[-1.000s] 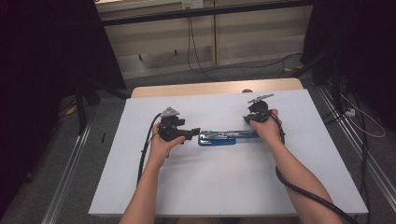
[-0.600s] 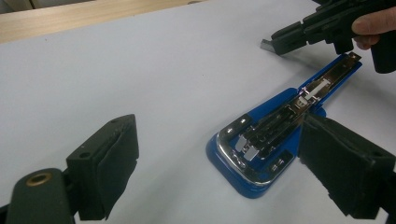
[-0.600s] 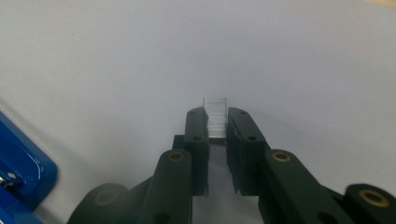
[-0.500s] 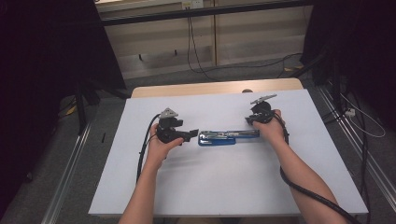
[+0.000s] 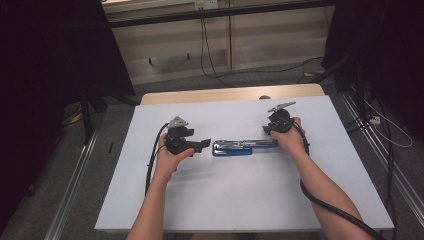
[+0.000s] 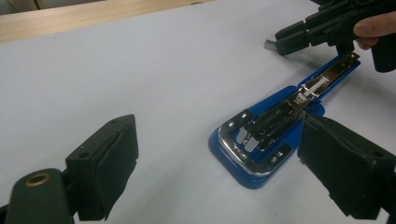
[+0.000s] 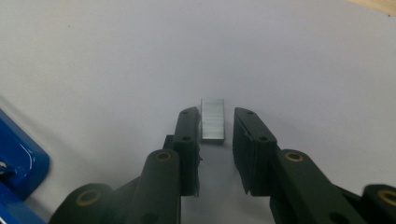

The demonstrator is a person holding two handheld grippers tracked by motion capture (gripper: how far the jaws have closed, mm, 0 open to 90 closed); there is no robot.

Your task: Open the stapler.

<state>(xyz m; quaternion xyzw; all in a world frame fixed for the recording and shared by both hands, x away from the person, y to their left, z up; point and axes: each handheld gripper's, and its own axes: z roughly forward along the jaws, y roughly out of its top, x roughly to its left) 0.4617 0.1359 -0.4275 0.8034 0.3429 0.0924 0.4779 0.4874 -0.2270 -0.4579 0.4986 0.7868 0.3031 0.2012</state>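
White sheeting covers the surface [image 5: 240, 200], where an opened blue stapler [image 5: 239, 147] lies flat near the middle. Just off its broad end, the left tongs [image 6: 219, 163] gape wide and empty. By its narrow end, toward the far edge, the right tongs [image 7: 217, 135] stand slightly parted around a strip of staples [image 7: 213, 119].

1. The white sheet [image 5: 240, 195] before me covers nearly the whole table.
2. A strip of the wooden tabletop [image 5: 210, 95] shows bare along its far edge.
3. Beyond that I see grey floor with black cables [image 5: 215, 65] trailing across it.
4. Pale wall panels [image 5: 170, 45] stand at the back.
5. Metal rails [image 5: 75, 190] run along the floor on both sides.
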